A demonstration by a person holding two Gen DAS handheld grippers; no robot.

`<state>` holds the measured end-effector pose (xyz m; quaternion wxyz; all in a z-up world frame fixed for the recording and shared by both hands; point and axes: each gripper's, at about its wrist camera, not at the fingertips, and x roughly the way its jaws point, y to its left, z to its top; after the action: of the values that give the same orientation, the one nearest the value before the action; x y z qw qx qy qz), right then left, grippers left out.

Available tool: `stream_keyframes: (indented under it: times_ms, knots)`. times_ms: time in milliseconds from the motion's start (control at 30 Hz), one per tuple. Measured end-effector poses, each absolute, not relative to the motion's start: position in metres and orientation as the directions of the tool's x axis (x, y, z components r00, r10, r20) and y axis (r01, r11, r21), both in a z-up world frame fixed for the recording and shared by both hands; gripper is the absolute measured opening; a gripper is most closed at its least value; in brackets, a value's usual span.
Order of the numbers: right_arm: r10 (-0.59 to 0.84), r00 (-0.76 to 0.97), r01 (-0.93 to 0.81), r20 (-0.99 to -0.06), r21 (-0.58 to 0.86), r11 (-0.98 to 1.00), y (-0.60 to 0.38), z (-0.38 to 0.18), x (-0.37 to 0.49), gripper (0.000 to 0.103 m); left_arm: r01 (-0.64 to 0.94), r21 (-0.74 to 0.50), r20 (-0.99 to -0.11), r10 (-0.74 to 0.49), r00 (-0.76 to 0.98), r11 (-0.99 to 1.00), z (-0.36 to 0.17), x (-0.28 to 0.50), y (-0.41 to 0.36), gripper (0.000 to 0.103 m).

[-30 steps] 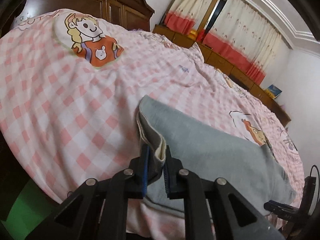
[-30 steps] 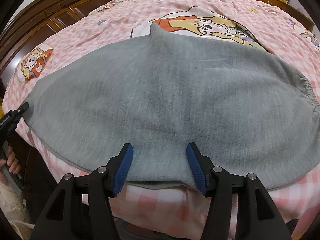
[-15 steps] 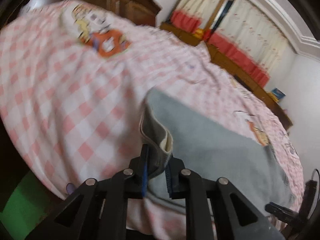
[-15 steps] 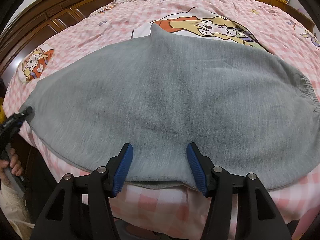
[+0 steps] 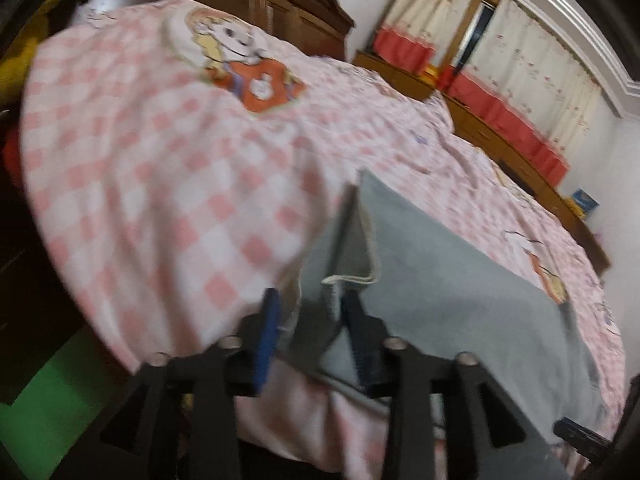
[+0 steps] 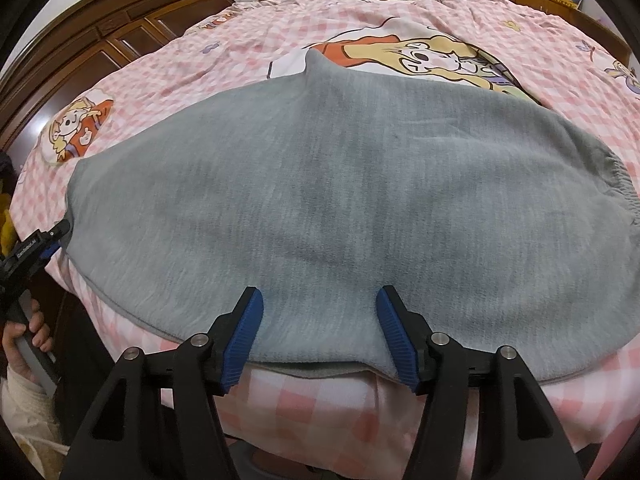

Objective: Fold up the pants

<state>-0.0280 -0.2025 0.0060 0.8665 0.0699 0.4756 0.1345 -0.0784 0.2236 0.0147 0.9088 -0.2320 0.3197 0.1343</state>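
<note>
Grey pants [image 6: 340,208] lie flat across the pink checked bed, legs stacked, elastic waistband [image 6: 618,184] at the right and leg cuffs at the left. In the left wrist view the cuff end [image 5: 352,252] sags loose between the spread fingers of my left gripper [image 5: 312,320], which is open. That left gripper [image 6: 58,234] also shows at the pants' left end in the right wrist view, held by a hand [image 6: 24,336]. My right gripper [image 6: 320,320] is open, its blue pads [image 6: 244,332] straddling the pants' near edge without pinching it.
The bed cover [image 5: 140,160] carries cartoon prints and drops off at the near edge [image 6: 320,396]. A dark wooden wardrobe [image 6: 100,48] stands behind the bed on the left. Low wooden cabinets and red-hemmed curtains [image 5: 520,92] line the far wall. Green floor [image 5: 40,408] shows below.
My left gripper has gone from shut on the leg cuff to open, and the cuff has slackened between its fingers. The right gripper and the rest of the pants have stayed put.
</note>
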Motion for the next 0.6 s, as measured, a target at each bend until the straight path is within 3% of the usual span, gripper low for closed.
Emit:
stream_keyframes:
  times_ms: [67, 167, 367, 467, 600]
  knots:
    - [0.300, 0.512, -0.169, -0.805, 0.248, 0.954, -0.202, 0.006, -0.028, 0.063, -0.423, -0.336, -0.646, 0.121, 0.753, 0.841, 0.010, -0.082, 0.228, 0.051]
    - [0.300, 0.513, -0.171, -0.804, 0.247, 0.954, -0.201, 0.006, -0.028, 0.064, -0.436, -0.363, -0.653, 0.109, 0.750, 0.823, 0.005, -0.082, 0.233, 0.053]
    - [0.301, 0.516, -0.171, -0.802, 0.247, 0.954, -0.201, 0.006, -0.028, 0.064, -0.343, -0.399, -0.637, 0.012, 0.771, 0.850, 0.008, -0.075, 0.220, 0.047]
    - [0.301, 0.516, -0.171, -0.802, 0.248, 0.954, -0.201, 0.006, -0.029, 0.064, -0.352, -0.360, -0.653, 0.036, 0.756, 0.864, 0.006, -0.069, 0.211, 0.046]
    - [0.303, 0.519, -0.172, -0.799, 0.249, 0.953, -0.201, 0.006, -0.029, 0.064, -0.378, -0.403, -0.646, 0.033, 0.762, 0.833, 0.003, -0.066, 0.216, 0.046]
